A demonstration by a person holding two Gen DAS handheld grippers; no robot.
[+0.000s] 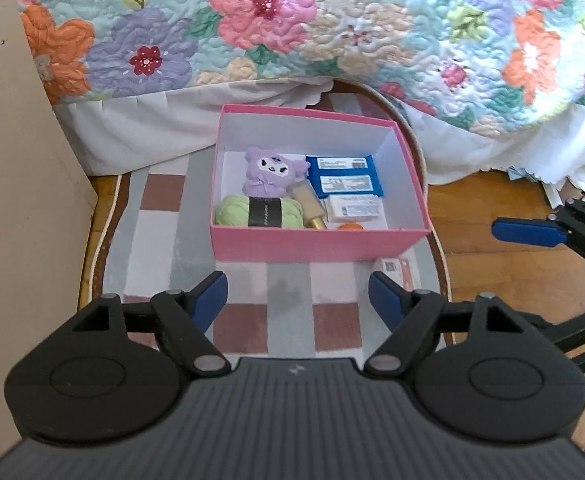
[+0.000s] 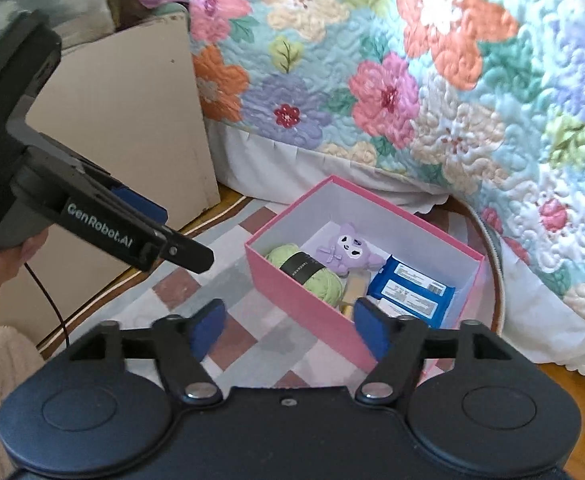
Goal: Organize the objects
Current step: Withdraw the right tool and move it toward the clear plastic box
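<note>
My left tool (image 1: pixel 298 294) and right tool (image 2: pixel 288 326) both hang above the rug (image 1: pixel 156 240), jaws spread wide with nothing between the pads; I'm holding nothing in either. I judge I'm between placements: the pink box (image 1: pixel 316 242) on the rug already holds a purple plush (image 1: pixel 270 174), a green yarn ball (image 1: pixel 258 212), a blue wipes pack (image 1: pixel 344 176), a white packet (image 1: pixel 354 208), a gold tube (image 1: pixel 312 208) and something orange (image 1: pixel 350 227) mostly hidden by the near wall.

What looks left over is a small carton (image 1: pixel 396 272) on the rug, just beside the box's near right corner and close to my left tool's right finger. Only part of it shows, so I can't read its long axis with any certainty; it seems to run away from me, roughly along the box's short side.

The next move, as I judge it, calls for bringing one tool down over that carton, turning the wrist so the pads close across its narrow width, then lifting it over the wall into the bare patch at the box's right end.

The box's long axis runs left to right in my left view, its open top facing up. The yarn lies with its axis along the near wall; the wipes pack lies flat, long side parallel to that wall
</note>
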